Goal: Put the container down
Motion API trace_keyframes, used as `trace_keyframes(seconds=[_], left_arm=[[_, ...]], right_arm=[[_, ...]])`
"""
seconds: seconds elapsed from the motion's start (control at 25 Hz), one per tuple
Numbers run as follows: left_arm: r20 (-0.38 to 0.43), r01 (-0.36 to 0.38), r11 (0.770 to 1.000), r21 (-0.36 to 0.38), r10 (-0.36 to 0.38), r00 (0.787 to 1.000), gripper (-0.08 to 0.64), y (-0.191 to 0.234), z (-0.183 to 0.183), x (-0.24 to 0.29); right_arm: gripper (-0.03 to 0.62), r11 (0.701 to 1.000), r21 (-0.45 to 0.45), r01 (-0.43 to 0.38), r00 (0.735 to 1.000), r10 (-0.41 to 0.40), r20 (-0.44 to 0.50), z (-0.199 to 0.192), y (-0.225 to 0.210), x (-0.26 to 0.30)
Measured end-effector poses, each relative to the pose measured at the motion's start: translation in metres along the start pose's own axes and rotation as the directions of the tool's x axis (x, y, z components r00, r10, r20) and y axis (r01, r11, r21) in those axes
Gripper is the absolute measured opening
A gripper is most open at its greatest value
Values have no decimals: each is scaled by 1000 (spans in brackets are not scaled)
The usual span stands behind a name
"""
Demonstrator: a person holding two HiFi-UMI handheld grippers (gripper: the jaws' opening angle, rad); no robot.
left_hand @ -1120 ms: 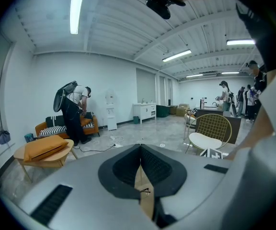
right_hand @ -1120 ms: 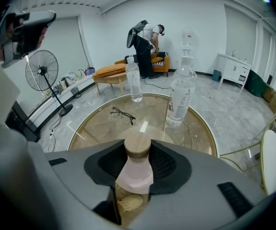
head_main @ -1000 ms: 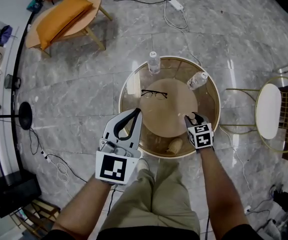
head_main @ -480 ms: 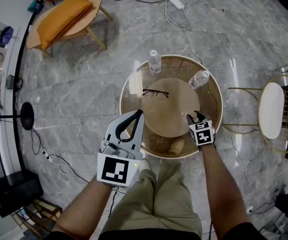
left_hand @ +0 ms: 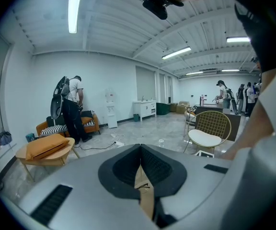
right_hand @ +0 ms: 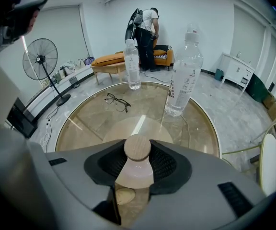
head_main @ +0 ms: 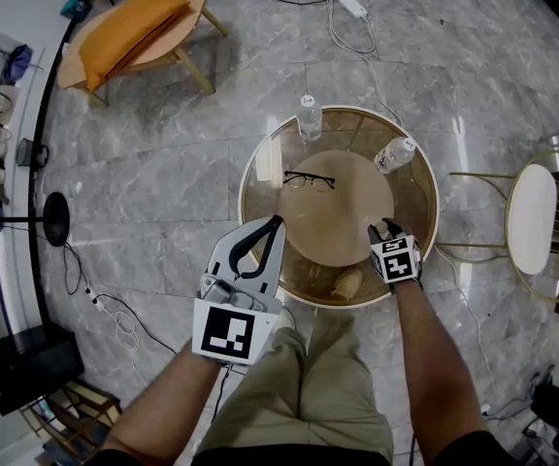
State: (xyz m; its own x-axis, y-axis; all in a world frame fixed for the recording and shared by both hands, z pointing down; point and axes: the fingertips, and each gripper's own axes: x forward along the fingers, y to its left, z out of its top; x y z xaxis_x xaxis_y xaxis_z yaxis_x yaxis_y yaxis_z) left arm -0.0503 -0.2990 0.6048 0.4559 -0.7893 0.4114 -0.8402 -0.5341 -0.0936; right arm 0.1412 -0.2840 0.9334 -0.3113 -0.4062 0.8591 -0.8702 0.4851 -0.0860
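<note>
The container (right_hand: 134, 172), a pale little vessel with a round wooden stopper (right_hand: 137, 148), sat low in the middle of the right gripper view, clamped between the pads of my right tongs (head_main: 386, 229). The pads stood wide apart and pressed on its sides. I could not tell whether its base was touching the glass. In the head view those tongs pointed steeply down over the lower right part of the round glass surface (head_main: 242, 194), just inside its gold rim.

Past the container in the right gripper view, a pair of spectacles (right_hand: 117, 101) lay flat on the glass left of centre. Two clear water bottles stood upright beyond them, one (right_hand: 132, 64) at the far rim and a nearer one (right_hand: 183, 71) to the right, well apart from each other.

My left tongs (head_main: 276, 223) hung at the lower left edge of the surface with their tips together and nothing between them.

Further out, an orange cushion (head_main: 129, 29) lay on a low wooden table in the upper left of the head view. A gold wire chair (head_main: 532, 216) with a white seat stood at the right edge.
</note>
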Motion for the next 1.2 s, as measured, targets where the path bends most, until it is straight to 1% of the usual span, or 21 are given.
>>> trace_keyframes(seconds=[0.36,0.48,0.6,0.76,1.0,1.04,1.12,1.16,1.2], left_arm=[[-4,-16,1000,-9,16,1000,15,5,0,-7],[0,-17,1000,-6,17,1000,15,5,2,-6],[11,-11,1000,-3,11,1000,15,0,8,-8],[29,-13,1000,-18,14,999,15,-2,22,-10],[47,10,998,-67,-7,999,15,-2,39,-14],[52,9,997,-71,-5,999,15,-2,43,-16],[53,1,997,-76,3,999,15,-1,49,-20],[54,-4,997,-77,9,999,15,0,52,-21],[57,-8,997,-80,12,998,15,0,56,-22]], right_arm=[[155,999,-48,-3,999,1,-42,-13,6,5],[156,999,-46,-17,999,15,-51,-11,7,5],[168,999,-21,-38,998,37,-51,-9,6,2],[196,999,-36,-40,999,40,-2,5,5,-16],[197,997,-72,-30,993,38,114,37,13,-62],[186,997,-78,-23,990,34,136,42,16,-71],[127,996,-89,11,986,4,169,51,18,-89],[81,995,-93,37,983,-19,184,57,18,-100],[15,994,-96,59,978,-38,203,64,18,-111]])
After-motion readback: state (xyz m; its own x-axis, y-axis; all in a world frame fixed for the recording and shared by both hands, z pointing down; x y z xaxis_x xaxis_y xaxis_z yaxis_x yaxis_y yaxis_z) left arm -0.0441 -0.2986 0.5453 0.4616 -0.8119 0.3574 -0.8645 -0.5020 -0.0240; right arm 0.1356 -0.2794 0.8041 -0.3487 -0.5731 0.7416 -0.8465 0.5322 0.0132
